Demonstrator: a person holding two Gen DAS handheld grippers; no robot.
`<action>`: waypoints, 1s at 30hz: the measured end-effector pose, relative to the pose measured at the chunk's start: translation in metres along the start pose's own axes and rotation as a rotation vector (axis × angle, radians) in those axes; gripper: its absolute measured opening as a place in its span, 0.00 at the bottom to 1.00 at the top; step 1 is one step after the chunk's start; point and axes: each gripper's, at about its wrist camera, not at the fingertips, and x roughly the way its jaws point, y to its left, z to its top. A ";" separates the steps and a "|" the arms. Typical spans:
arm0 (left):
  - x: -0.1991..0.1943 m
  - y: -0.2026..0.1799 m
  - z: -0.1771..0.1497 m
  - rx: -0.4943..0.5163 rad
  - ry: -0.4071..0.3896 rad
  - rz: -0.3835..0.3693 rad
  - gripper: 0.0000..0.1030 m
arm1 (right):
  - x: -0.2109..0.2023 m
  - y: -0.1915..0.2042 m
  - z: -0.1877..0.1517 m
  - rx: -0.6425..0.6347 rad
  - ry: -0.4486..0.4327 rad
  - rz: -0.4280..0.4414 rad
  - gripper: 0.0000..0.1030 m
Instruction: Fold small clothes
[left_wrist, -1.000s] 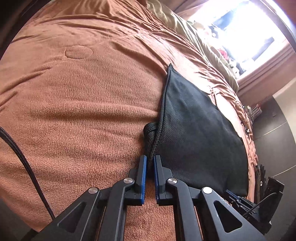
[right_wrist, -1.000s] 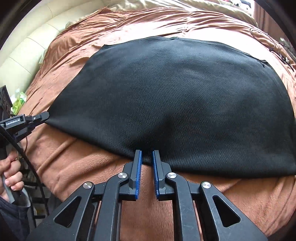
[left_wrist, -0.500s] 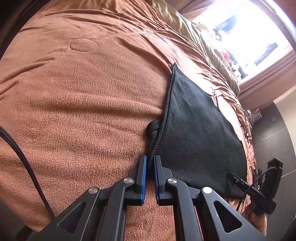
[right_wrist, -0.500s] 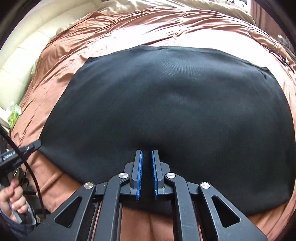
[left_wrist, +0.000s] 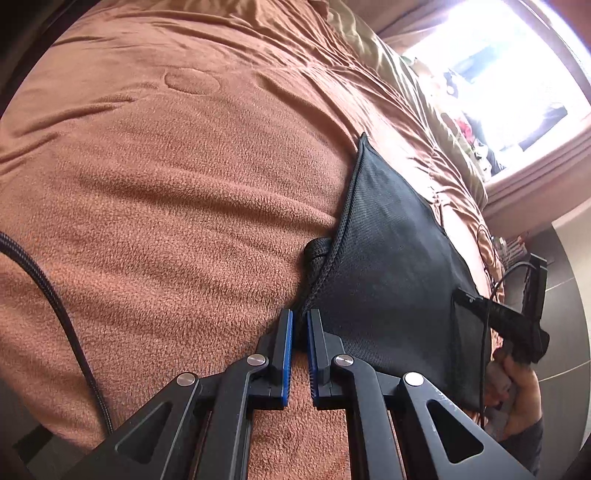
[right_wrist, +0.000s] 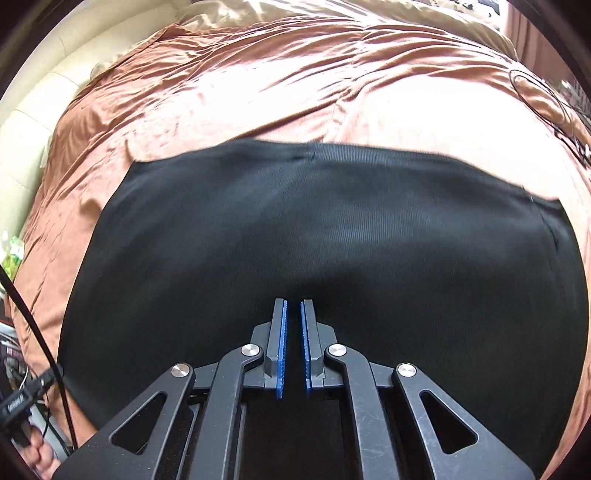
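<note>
Presently catalogued, from two wrist views. Black mesh garment (left_wrist: 391, 266): spread flat on a brown fleece bedspread (left_wrist: 166, 206), corded hem running along its left side in the left view, a small bunched fold of the same cloth poking out beside that hem. Same garment in the right view (right_wrist: 332, 229): filling the middle and lower frame, far edge straight across, side seam visible at right. Left gripper (left_wrist: 300, 325): jaws nearly together, blue pads close on a near corner of the garment, dark cloth pinched between the tips. Right gripper (right_wrist: 293, 306): jaws drawn almost fully together, blue pads parallel, poised over the garment's near middle; black cloth seen through the narrow slit, whether clamped or merely beneath, not determinable. Right gripper as seen from the left view (left_wrist: 495, 314): black body low over the garment's far corner, cable attached, a person's hand (left_wrist: 517, 384) around its handle. Braided black cable (left_wrist: 62, 317): crossing the bedspread at left. Beige bedding (left_wrist: 399, 70): along the far side of the bed, toward a bright window (left_wrist: 498, 62). Cream padded surface (right_wrist: 33, 122): at far left of the right view. Fingers (right_wrist: 38, 456): bottom left corner of the right view, beside dark cables.
</note>
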 end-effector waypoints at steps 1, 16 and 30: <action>0.000 0.000 0.000 -0.004 -0.001 0.001 0.08 | 0.003 0.000 0.005 -0.001 -0.001 -0.005 0.04; 0.000 0.005 0.002 -0.079 0.013 -0.003 0.14 | 0.048 -0.011 0.067 -0.006 0.010 -0.073 0.04; 0.005 0.003 0.007 -0.109 0.029 -0.042 0.37 | 0.023 0.009 0.064 -0.076 -0.015 -0.061 0.04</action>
